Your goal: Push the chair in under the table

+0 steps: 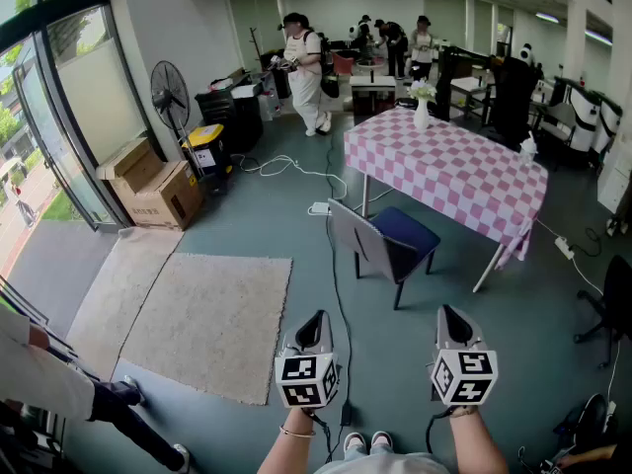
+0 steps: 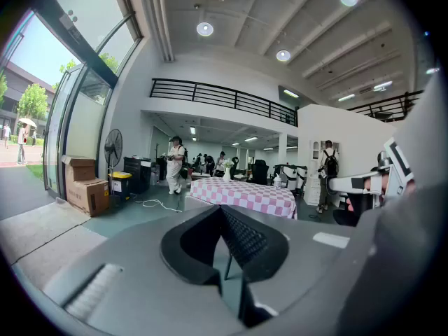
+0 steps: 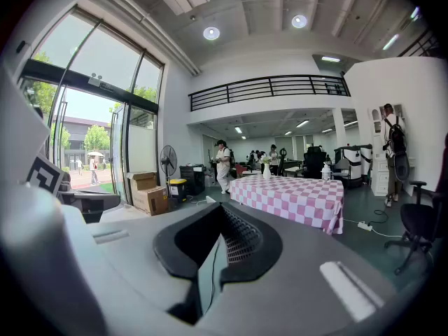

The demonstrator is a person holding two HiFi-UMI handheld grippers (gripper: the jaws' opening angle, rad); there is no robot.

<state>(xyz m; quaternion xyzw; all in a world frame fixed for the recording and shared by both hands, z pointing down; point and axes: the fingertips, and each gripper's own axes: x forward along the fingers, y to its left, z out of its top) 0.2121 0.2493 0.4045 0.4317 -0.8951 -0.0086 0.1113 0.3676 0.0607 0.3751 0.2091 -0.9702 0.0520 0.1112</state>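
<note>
Head view: we hold the left gripper (image 1: 314,318) with its jaws closed on nothing. Ahead of it and slightly right stands the chair (image 1: 387,242), its back toward us and its seat not under the checked table (image 1: 464,176) beyond. Our right gripper (image 1: 450,314) is likewise closed and empty.

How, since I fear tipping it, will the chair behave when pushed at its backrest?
The chair looks light, with thin legs and a slim backrest, so it should probably slide easily on the smooth floor. Pushed high on the backrest it might tilt forward; pushing lower seems safer. The backrest looks stiff.
</note>
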